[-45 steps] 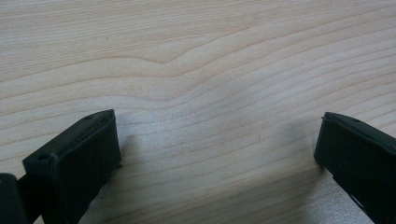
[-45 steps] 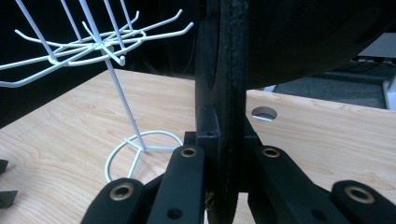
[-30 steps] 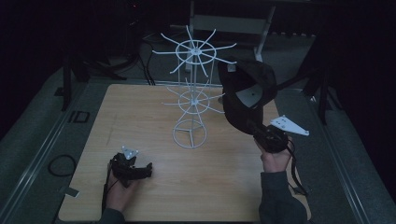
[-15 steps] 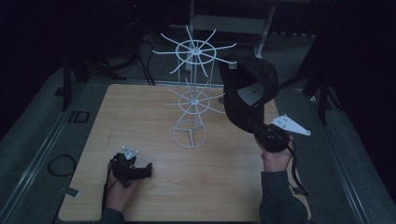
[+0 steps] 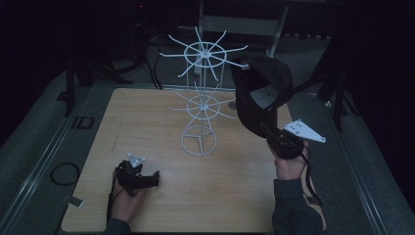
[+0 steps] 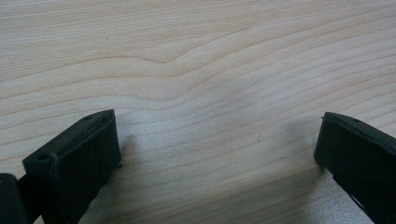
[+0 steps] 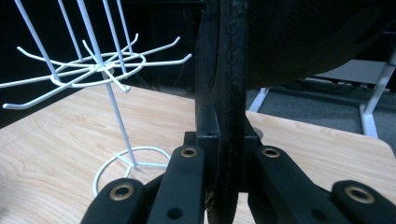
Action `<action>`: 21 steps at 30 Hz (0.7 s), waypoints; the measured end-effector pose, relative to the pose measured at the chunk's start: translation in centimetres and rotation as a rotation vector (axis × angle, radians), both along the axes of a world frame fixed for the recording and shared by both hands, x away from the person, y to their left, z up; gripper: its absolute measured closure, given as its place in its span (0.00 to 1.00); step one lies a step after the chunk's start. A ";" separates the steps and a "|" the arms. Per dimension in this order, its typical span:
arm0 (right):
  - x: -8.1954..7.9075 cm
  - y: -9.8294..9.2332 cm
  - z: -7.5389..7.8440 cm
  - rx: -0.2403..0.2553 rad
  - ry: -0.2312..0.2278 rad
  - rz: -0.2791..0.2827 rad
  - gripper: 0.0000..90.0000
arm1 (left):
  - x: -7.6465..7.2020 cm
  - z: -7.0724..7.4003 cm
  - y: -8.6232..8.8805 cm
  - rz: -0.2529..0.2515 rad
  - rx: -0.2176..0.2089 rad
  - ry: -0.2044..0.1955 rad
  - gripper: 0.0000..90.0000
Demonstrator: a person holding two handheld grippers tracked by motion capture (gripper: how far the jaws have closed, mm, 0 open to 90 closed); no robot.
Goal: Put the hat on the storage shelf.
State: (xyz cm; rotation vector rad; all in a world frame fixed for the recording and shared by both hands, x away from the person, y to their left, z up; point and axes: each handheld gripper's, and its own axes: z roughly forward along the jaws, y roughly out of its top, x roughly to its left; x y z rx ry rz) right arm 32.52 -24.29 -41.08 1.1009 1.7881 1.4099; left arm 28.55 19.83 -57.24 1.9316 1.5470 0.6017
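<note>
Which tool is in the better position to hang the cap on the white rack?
Right. The right tool is shut on the cap's brim, raised beside the rack. The left tool lies open and empty on the table.

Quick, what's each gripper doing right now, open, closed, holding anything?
Left gripper: open, empty, low over the table.
Right gripper: shut on the black cap, raised beside the white wire rack.

Wire rack (image 5: 200,105) mid-table (image 5: 156,215); cap (image 5: 259,93) right of rack.
</note>
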 end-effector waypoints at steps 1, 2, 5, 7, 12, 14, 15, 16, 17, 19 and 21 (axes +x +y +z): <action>0.0 0.0 0.0 0.000 -0.002 -0.001 0.96 | 0.0 0.0 0.0 0.000 0.000 0.000 0.00; 0.0 -0.1 0.0 0.001 -0.003 -0.002 0.96 | 0.0 0.0 0.0 -0.001 0.001 0.000 0.00; 0.0 -0.1 0.0 -0.002 -0.004 -0.007 0.96 | 0.0 0.0 0.0 0.000 0.000 0.000 0.00; 0.0 -0.1 0.0 -0.002 -0.006 -0.009 0.96 | 0.0 0.0 0.0 -0.001 0.001 0.000 0.00; 0.1 -0.2 0.1 0.002 -0.009 -0.016 0.96 | 0.0 0.0 0.0 0.000 0.000 0.000 0.00; 0.1 -0.2 0.2 0.005 -0.010 -0.018 0.96 | 0.0 0.0 0.0 0.000 0.000 0.000 0.00; 0.1 -0.3 0.2 0.005 -0.011 -0.019 0.96 | 0.0 0.0 0.0 -0.001 0.000 0.000 0.00; 0.1 -0.3 0.2 0.005 -0.013 -0.020 0.96 | 0.0 0.0 0.0 -0.001 0.002 0.001 0.00; 0.1 -0.3 0.2 0.005 -0.016 -0.020 0.96 | 0.0 0.0 0.0 -0.001 0.001 0.001 0.00; 0.0 -0.3 0.3 0.004 -0.021 -0.022 0.96 | 0.0 0.0 0.0 -0.002 0.003 0.001 0.00; 0.0 -0.3 0.4 0.006 -0.022 -0.022 0.96 | 0.0 0.0 0.0 -0.001 0.002 0.001 0.00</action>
